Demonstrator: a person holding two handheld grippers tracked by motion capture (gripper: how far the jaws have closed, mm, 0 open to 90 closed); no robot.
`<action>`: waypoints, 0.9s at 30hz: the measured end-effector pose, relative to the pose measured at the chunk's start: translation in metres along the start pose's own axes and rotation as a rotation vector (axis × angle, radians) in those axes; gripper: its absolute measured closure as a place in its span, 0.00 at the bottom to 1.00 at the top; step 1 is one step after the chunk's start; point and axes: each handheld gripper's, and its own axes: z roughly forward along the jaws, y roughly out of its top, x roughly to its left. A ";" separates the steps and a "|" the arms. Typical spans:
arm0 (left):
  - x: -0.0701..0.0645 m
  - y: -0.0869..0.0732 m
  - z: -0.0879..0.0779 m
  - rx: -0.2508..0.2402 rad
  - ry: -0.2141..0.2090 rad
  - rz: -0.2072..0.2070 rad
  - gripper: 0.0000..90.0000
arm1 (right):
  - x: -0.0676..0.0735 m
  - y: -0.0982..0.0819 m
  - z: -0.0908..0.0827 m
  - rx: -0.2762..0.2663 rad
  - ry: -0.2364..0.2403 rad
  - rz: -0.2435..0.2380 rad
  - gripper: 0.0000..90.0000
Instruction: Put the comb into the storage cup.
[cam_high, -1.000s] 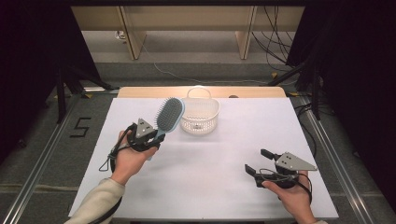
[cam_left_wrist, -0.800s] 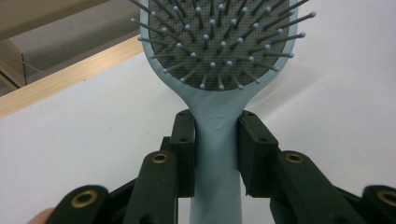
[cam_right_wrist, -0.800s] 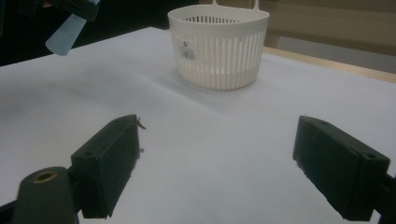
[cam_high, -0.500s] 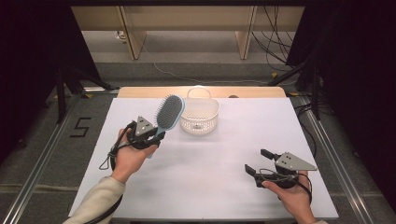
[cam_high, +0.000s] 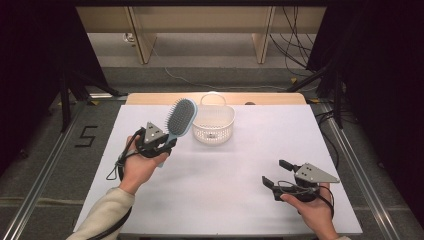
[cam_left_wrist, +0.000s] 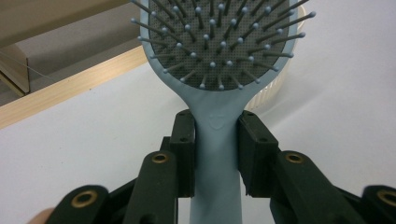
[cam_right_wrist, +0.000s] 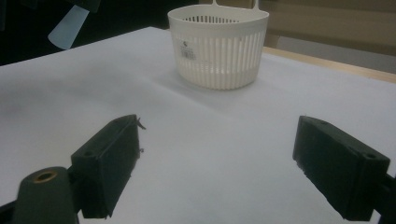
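Note:
A light blue hairbrush (cam_high: 180, 117) with a grey bristle pad is held up above the table's left side, its head tilted toward the white basket (cam_high: 214, 124). My left gripper (cam_high: 162, 143) is shut on its handle; in the left gripper view the two pads clamp the handle (cam_left_wrist: 217, 154) just below the brush head (cam_left_wrist: 219, 42). My right gripper (cam_high: 276, 173) rests near the front right of the table, jaws wide open with nothing between them. In the right gripper view the slotted basket (cam_right_wrist: 218, 44) stands ahead beyond the open gripper (cam_right_wrist: 233, 163).
The white table sheet (cam_high: 220, 185) has a wooden strip (cam_high: 150, 98) along its far edge. Dark stands and cables flank the table on both sides. A "5" mark (cam_high: 86, 135) lies on the floor at left.

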 end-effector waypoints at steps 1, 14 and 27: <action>0.000 0.000 0.000 -0.002 0.000 -0.002 0.77 | 0.000 0.000 0.000 0.000 0.000 0.000 0.17; 0.001 0.004 0.002 -0.015 0.002 -0.005 0.77 | 0.000 0.000 0.000 -0.001 0.001 0.002 0.17; 0.003 0.005 0.003 -0.018 0.006 -0.005 0.77 | 0.000 0.000 0.000 -0.001 0.001 0.002 0.17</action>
